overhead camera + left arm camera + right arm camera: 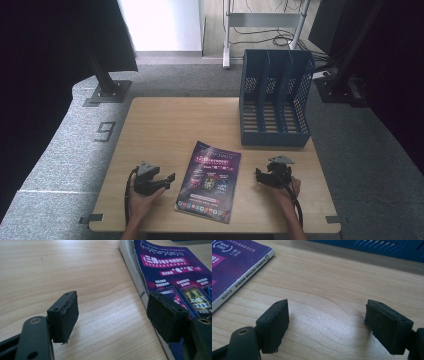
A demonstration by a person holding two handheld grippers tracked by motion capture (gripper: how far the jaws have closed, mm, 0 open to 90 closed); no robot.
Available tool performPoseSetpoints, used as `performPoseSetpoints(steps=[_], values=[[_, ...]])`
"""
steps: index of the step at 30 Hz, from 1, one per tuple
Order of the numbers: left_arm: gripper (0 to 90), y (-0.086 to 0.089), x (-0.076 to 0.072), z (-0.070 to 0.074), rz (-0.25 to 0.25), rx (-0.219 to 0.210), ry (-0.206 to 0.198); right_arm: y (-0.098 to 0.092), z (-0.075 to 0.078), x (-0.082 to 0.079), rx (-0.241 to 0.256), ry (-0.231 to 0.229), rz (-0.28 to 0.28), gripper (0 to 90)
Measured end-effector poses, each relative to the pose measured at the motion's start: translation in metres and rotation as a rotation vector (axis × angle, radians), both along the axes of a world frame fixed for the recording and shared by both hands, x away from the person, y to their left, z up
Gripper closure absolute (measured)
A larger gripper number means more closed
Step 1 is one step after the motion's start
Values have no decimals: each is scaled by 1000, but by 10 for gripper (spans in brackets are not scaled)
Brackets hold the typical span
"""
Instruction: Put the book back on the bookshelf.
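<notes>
magazine (209, 181): flat on the worktop (165, 125) between my two grippers, long axis running away from me, slightly tilted
left gripper (167, 180): fingers apart, empty, right beside the page edge, so I'd say it's nearer
right gripper (261, 176): fingers apart too, holding nothing, near the spine side
file rack (274, 100): three slots, all look empty

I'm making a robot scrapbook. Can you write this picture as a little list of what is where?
table: wooden table
magazine: magazine flat between the two grippers, purple cover up
file rack: blue file rack at the far right, slots empty
left gripper: left gripper jaws open, beside the magazine's edge
right gripper: right gripper jaws open over bare wood
held: nothing
</notes>
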State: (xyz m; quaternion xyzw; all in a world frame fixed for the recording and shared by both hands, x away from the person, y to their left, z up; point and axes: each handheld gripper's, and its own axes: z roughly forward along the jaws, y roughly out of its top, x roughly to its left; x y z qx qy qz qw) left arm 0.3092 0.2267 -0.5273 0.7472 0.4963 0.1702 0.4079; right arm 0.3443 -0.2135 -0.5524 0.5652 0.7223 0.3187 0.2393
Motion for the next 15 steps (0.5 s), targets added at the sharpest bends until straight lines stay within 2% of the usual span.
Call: performPoseSetpoints(steps=[4,8,11,12,15], values=[[257,-1,-3,2,-12,-6,-14,1,1,0,-5,-4,-4,202],[263,0,-4,2,-17,-12,-21,1,3,-1,10,-16,7,214],[264,0,-3,2,-22,-18,-19,3,8,-3,28,-40,15,220],[266,0,-3,1,-23,-19,-17,5,11,-6,47,-61,20,226],[270,0,-3,0,-24,-19,-13,8,15,-8,76,-67,34,245]])
